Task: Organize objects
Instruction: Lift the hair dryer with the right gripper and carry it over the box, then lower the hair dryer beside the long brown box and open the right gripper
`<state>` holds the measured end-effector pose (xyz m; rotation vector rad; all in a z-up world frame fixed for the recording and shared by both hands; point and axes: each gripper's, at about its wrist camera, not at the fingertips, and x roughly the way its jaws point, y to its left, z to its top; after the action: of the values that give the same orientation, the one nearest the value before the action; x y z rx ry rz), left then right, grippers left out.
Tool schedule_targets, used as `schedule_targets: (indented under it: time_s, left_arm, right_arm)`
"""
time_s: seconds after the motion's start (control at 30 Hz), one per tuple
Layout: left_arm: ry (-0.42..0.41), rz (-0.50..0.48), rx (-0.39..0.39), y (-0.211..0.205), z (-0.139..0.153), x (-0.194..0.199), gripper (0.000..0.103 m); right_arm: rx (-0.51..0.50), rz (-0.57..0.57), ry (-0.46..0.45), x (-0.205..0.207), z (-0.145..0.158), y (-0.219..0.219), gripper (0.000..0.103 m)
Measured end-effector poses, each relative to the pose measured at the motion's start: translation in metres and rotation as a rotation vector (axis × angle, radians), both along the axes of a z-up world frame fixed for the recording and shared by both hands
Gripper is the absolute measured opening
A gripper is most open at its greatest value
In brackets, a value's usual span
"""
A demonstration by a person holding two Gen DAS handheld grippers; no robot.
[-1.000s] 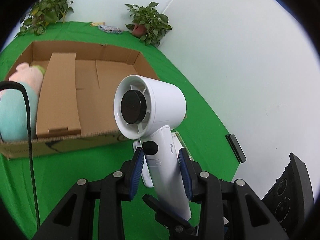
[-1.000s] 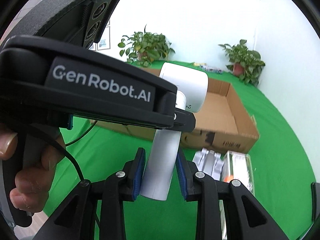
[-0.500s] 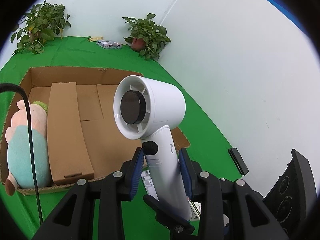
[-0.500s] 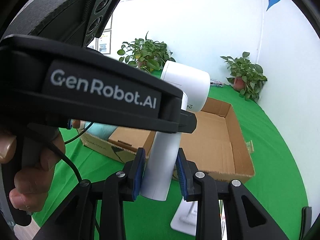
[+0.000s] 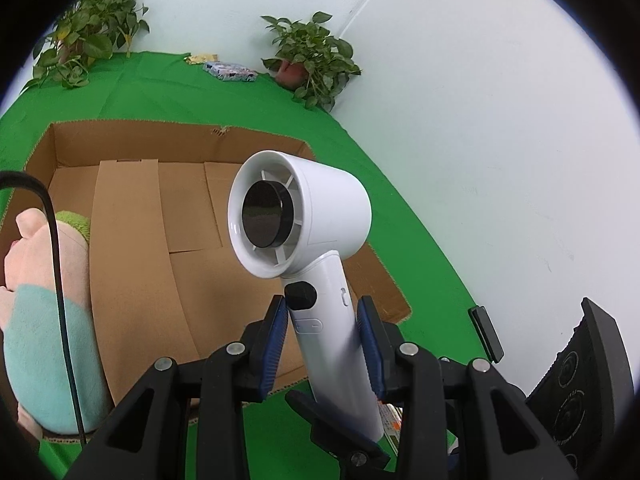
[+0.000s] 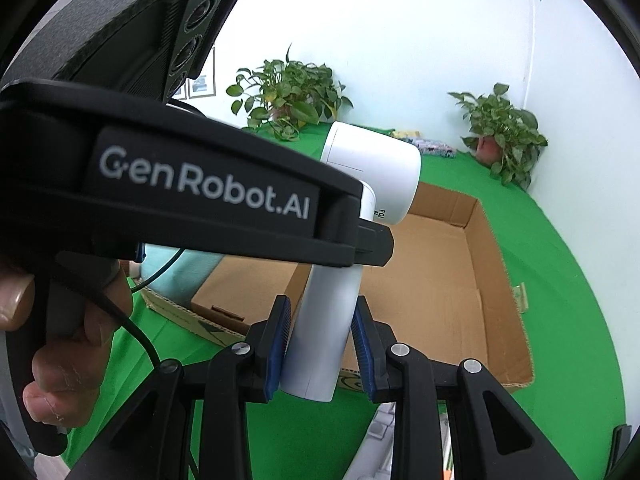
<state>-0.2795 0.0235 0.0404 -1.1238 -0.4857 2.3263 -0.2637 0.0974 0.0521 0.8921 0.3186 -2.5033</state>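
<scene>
A white hair dryer (image 5: pixel 308 224) with a black centre cap is held upright over the open cardboard box (image 5: pixel 180 136). My left gripper (image 5: pixel 322 344) is shut on its handle, just below the black button. My right gripper (image 6: pixel 320 344) is shut on the lower end of the same handle (image 6: pixel 320 328); the dryer's barrel (image 6: pixel 372 172) shows above the left gripper's black body (image 6: pixel 180 184). A plush toy (image 5: pixel 36 320) in pink and teal lies at the box's left end.
A folded cardboard insert (image 5: pixel 128 280) lies in the box beside the toy. Two potted plants (image 5: pixel 312 56) (image 5: pixel 88 44) and small packets (image 5: pixel 230 70) stand at the green table's far edge. A black device (image 5: pixel 486 334) lies near the right wall. White packaging (image 6: pixel 384 440) lies below my right gripper.
Both grippers have carried the hair dryer forward from in front of the box's near wall to above its inside. The box and plush toy now sit lower and closer in both views.
</scene>
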Motion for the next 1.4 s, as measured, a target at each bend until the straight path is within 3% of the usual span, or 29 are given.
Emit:
schedule_targets:
  time_s: [0.33, 0.77, 1.03, 1.4]
  left_arm:
    - [-0.075, 0.012, -0.02, -0.001, -0.03, -0.038, 0.035]
    - [-0.22, 0.027, -0.123, 0.013, -0.065, -0.065, 0.035]
    - [-0.296, 0.057, -0.188, 0.015, -0.073, -0.069, 0.036]
    - [-0.336, 0.073, -0.241, 0.013, -0.069, -0.074, 0.039]
  right_arm:
    - [-0.026, 0.006, -0.081, -0.042, -0.03, -0.002, 0.029]
    - [-0.089, 0.015, -0.234, -0.084, -0.076, 0.006, 0.028]
    - [-0.122, 0.029, -0.31, -0.095, -0.092, 0.005, 0.027]
    - [-0.133, 0.015, -0.334, -0.101, -0.092, -0.001, 0.025]
